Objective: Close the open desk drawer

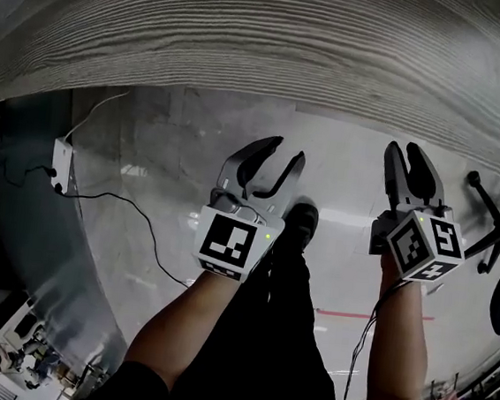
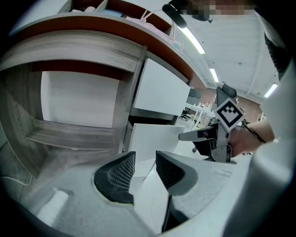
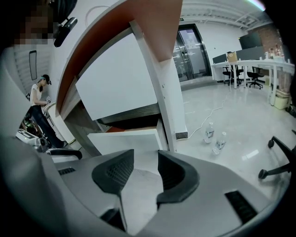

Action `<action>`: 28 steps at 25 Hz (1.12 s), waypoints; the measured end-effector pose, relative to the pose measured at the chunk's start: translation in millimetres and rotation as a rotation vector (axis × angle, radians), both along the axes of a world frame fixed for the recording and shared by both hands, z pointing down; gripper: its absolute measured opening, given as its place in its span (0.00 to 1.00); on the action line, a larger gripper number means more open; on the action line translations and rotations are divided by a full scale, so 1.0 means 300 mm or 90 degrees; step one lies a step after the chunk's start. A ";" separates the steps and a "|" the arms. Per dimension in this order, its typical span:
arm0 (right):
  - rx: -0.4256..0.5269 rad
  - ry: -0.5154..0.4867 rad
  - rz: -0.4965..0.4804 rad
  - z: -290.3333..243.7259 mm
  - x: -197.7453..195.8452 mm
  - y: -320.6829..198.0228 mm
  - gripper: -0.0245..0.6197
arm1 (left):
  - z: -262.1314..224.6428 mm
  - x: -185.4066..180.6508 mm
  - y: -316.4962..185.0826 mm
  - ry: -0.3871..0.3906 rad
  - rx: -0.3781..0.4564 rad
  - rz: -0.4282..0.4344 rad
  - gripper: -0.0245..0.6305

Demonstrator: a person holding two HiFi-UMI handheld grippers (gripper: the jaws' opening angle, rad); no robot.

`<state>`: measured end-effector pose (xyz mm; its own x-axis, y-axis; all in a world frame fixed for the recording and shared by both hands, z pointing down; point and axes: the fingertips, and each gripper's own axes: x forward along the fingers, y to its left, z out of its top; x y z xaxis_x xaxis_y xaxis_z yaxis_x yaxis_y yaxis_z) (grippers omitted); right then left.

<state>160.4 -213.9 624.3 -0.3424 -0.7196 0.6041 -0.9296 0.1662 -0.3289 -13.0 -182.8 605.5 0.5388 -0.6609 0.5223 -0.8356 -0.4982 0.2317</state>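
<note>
The open drawer (image 2: 155,138) has a plain white front and sticks out of the pedestal under the grey wood-grain desk (image 1: 276,38). In the right gripper view the drawer (image 3: 125,139) shows a dark gap behind its front. The desktop hides the drawer in the head view. My left gripper (image 1: 267,165) is open and empty, and in its own view the jaws (image 2: 144,171) point at the drawer front from a short way off. My right gripper (image 1: 411,167) is also open and empty, level with the left one and apart from the drawer (image 3: 145,169).
A white power adapter with a black cable (image 1: 61,166) lies on the floor at the left. An office chair base (image 1: 496,221) stands at the right. Two water bottles (image 3: 213,136) stand on the floor beyond the desk leg. A person (image 3: 39,106) stands far off at the left.
</note>
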 end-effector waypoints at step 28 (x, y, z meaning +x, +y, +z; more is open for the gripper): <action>0.003 -0.002 0.007 0.040 -0.145 -0.163 0.14 | -0.071 0.005 -0.176 0.021 0.055 0.000 0.26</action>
